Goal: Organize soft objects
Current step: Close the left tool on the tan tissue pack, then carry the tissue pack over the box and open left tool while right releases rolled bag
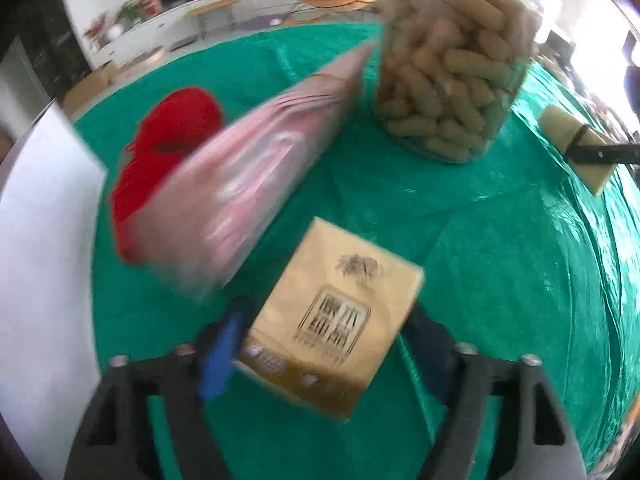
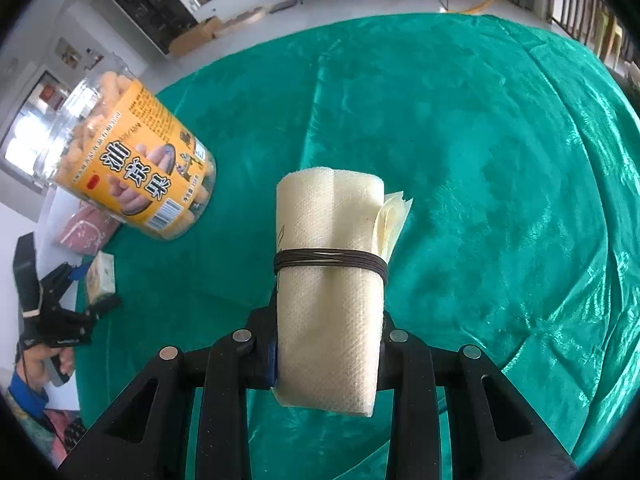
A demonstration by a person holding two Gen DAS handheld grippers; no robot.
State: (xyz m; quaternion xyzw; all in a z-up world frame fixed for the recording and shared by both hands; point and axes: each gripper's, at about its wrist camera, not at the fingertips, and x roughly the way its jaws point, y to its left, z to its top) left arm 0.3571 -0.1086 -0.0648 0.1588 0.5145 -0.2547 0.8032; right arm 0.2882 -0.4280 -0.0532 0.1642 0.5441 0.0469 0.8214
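Observation:
My left gripper point(image 1: 326, 344) is shut on a tan tissue pack point(image 1: 336, 316) with a printed seal, held above the green cloth. A pink soft pack point(image 1: 240, 184) and a red soft thing point(image 1: 164, 152) lie just ahead to the left, blurred. My right gripper point(image 2: 328, 344) is shut on a cream paper-towel roll point(image 2: 328, 272) bound by a dark rubber band, held upright over the cloth. The left gripper with its pack point(image 2: 100, 276) shows at the right wrist view's left edge. The roll point(image 1: 576, 148) shows at the left wrist view's right edge.
A clear jar of tan snacks point(image 1: 448, 68) with an orange label point(image 2: 136, 164) stands on the green tablecloth point(image 2: 480, 160). A white surface point(image 1: 44, 260) borders the cloth on the left. Room furniture lies beyond the table's far edge.

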